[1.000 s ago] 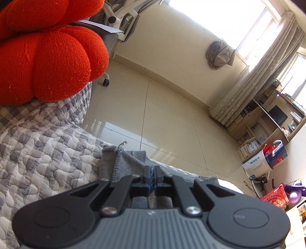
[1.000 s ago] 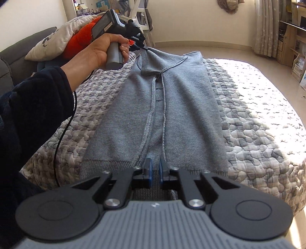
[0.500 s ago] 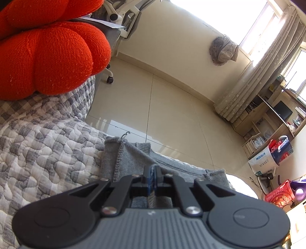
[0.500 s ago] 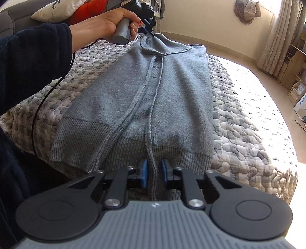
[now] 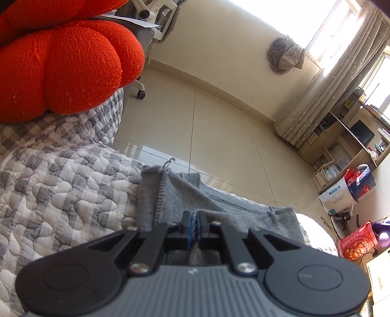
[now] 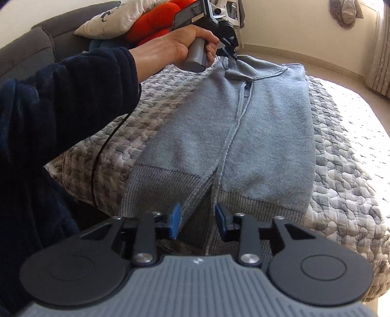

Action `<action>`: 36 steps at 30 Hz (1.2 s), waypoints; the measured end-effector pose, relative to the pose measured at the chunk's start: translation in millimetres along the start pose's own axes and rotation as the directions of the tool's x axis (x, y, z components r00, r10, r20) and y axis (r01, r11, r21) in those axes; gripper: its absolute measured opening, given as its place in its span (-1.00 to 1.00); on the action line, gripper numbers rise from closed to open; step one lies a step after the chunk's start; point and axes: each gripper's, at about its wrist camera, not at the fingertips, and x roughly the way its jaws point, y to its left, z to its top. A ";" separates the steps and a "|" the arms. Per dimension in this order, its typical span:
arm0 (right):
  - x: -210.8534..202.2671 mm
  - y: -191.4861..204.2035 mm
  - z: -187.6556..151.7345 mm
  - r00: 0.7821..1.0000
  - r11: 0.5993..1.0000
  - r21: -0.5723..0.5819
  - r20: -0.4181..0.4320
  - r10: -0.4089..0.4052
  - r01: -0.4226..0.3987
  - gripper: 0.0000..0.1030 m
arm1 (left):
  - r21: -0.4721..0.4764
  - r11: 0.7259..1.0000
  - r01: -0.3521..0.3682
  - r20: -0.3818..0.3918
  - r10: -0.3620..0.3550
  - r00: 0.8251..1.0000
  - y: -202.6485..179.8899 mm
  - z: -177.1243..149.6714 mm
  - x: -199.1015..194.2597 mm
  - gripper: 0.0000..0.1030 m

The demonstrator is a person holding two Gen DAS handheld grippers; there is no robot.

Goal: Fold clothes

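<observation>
No lettering anywhere is sharp enough to read.

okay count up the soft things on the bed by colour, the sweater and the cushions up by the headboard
Grey: 1, the sweater
Red-orange: 1, the knitted cushion
Cream patterned: 1, the pillow
Total: 3

Bed right of sweater: bare quilt (image 6: pixel 341 170), open for a claw to pass.
Bed left of sweater: quilt crossed by the person's sleeve (image 6: pixel 61 117) and a black cable (image 6: pixel 97 165).
Head end: red knitted cushion (image 5: pixel 61 65) blocks the corner.
Beyond the bed edge: open tiled floor (image 5: pixel 219 136).
</observation>
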 end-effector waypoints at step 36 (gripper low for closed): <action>171.2 -284.4 210.4 0.969 0.920 0.389 0.210 -0.132 0.041 -0.90 | 0.079 0.997 -0.013 -0.010 0.014 1.000 24.6 14.1 25.2 -0.30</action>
